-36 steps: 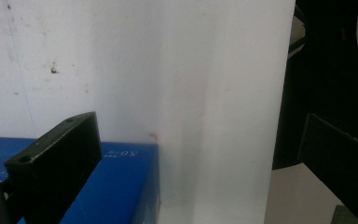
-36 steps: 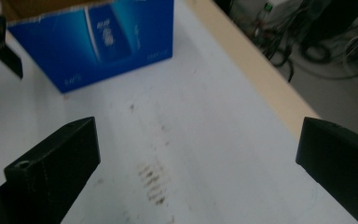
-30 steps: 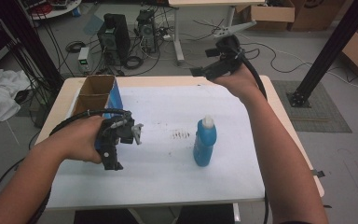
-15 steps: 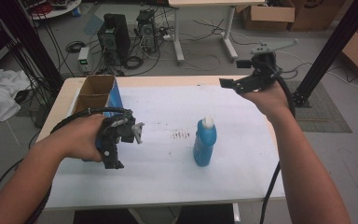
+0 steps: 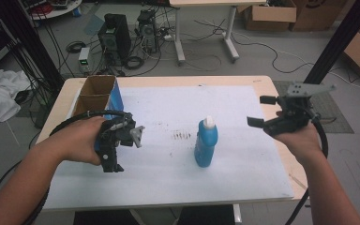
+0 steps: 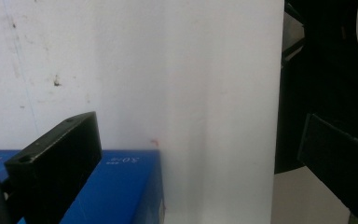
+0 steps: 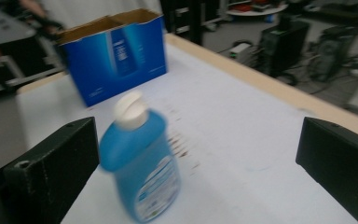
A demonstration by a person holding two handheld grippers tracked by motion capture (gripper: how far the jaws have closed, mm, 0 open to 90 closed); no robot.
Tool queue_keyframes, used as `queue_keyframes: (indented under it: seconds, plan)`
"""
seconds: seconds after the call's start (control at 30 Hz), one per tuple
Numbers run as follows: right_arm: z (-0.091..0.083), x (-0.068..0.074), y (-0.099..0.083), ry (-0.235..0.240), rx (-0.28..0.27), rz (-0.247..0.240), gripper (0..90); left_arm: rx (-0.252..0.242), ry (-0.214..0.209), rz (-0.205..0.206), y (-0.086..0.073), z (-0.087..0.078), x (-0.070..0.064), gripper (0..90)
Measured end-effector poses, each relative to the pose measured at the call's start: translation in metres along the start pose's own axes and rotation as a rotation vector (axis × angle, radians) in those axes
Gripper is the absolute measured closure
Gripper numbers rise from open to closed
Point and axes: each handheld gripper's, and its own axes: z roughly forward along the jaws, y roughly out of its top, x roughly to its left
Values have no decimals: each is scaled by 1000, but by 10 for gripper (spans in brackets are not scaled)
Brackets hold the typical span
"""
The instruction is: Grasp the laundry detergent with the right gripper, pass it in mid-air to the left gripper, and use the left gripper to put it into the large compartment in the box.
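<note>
Cardboard box (image 5: 96, 96) stands open-topped at the table's (image 5: 243, 183) far left corner; the blue bottle (image 5: 206, 144) stands upright mid-table, likely smooth rigid plastic with some liquid weight, best gripped across its body. Right gripper (image 5: 266, 111), jaws spread wide, has swung from the far edge toward the bottle's right; left gripper (image 5: 115, 154), jaws also apart, hasn't moved.

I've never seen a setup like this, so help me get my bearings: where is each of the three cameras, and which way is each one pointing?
High view: fixed above the person's side, looking forward and down on the table; both forearms, left gripper and right gripper show.
Left gripper view: rides the left gripper, looking closely down at the white table surface and the blue box; its two black jaws show.
Right gripper view: rides the right gripper, facing the blue bottle across the table; its jaws stand wide apart.
Shared: the high and right gripper views both show the bottle and box.
</note>
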Motion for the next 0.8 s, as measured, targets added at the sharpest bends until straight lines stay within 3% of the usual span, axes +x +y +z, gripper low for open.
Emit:
queue_keyframes:
  seconds: [0.13, 0.27, 0.53, 0.67, 0.8]
  plan:
    - [-4, 11, -22, 43, -4, -3, 0, 8, -2, -4, -2, 0, -2, 1]
    - [-7, 18, -33, 51, -11, -1, 0, 9, 4, -4, -3, -1, -3, 0]
    - [-7, 49, -82, 16, -46, 47, 0, -8, 15, 10, -1, -6, -7, 1]
    - [-1, 67, -106, -50, -66, 76, 0, -10, 16, 18, 0, -5, -8, 1]
    - [8, 86, -122, -164, -95, 100, 0, -12, 19, 25, 0, -5, -8, 1]
